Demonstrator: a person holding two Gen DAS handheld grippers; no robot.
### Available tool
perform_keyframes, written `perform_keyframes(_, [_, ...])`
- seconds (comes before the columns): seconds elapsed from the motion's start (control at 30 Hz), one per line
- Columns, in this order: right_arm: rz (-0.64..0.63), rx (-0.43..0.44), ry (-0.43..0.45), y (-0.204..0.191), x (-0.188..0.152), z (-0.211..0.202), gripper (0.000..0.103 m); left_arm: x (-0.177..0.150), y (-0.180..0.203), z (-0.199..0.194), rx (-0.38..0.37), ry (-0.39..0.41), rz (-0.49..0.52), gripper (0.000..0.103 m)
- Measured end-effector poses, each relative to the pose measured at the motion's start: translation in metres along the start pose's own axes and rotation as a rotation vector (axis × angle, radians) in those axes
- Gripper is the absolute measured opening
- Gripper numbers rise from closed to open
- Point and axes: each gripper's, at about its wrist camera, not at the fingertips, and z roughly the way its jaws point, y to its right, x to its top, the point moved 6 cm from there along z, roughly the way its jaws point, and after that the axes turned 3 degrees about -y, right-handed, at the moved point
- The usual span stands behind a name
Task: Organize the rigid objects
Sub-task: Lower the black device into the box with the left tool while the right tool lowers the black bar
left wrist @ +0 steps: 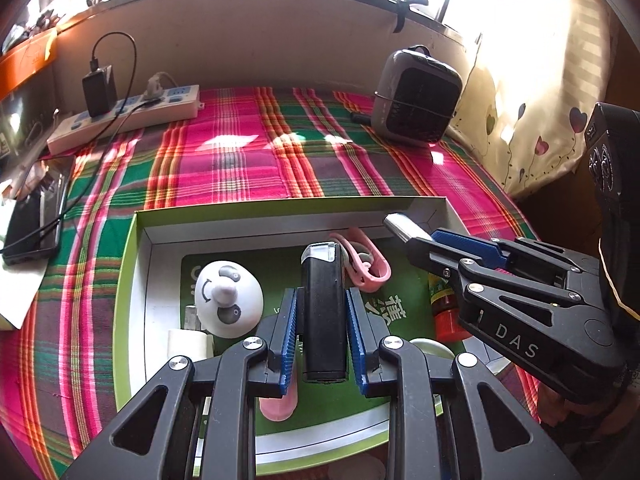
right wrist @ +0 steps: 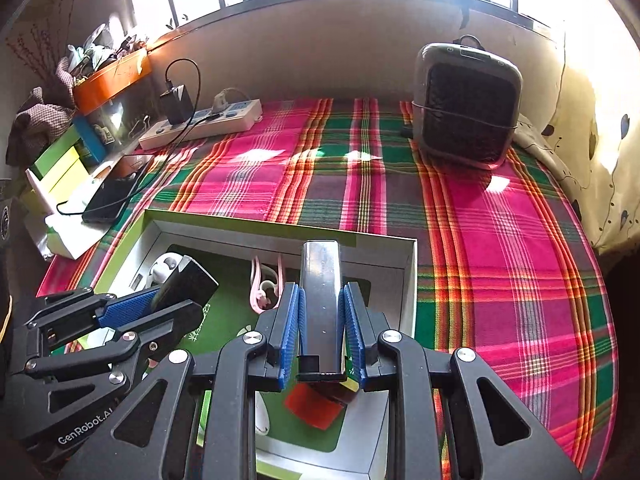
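My left gripper (left wrist: 322,296) is shut on a black rectangular device with a clear tip (left wrist: 324,320), held over an open green-rimmed box (left wrist: 280,204). In the box lie a white round toy with a face (left wrist: 228,300), a pink ear-hook clip (left wrist: 366,260), a red-capped small bottle (left wrist: 446,312) and a white plug (left wrist: 188,344). My right gripper (right wrist: 321,288) is shut on a silvery metal bar (right wrist: 322,320) above the right part of the box (right wrist: 248,220). Each gripper shows in the other's view: right gripper (left wrist: 424,240), left gripper (right wrist: 172,296).
The box rests on a pink and green plaid cloth (right wrist: 500,240). At the back stand a white power strip with a black charger (left wrist: 128,116) and a grey fan heater (right wrist: 466,108). A phone on a cable (left wrist: 32,228) lies left; a patterned curtain (left wrist: 532,92) hangs right.
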Motion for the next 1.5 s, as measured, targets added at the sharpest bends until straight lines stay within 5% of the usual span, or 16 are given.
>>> perform_keyframes(1.07, [-0.011,-0.002,-0.02,-0.001,-0.004,0.018,0.025,-0.004,-0.002,0.018,0.02,-0.038,0.004,0.023])
perform_keyframes(1.5, [0.004,-0.011,-0.013,-0.001,-0.007,0.012,0.025,-0.006,0.001,0.01,0.024,-0.022,0.013,0.032])
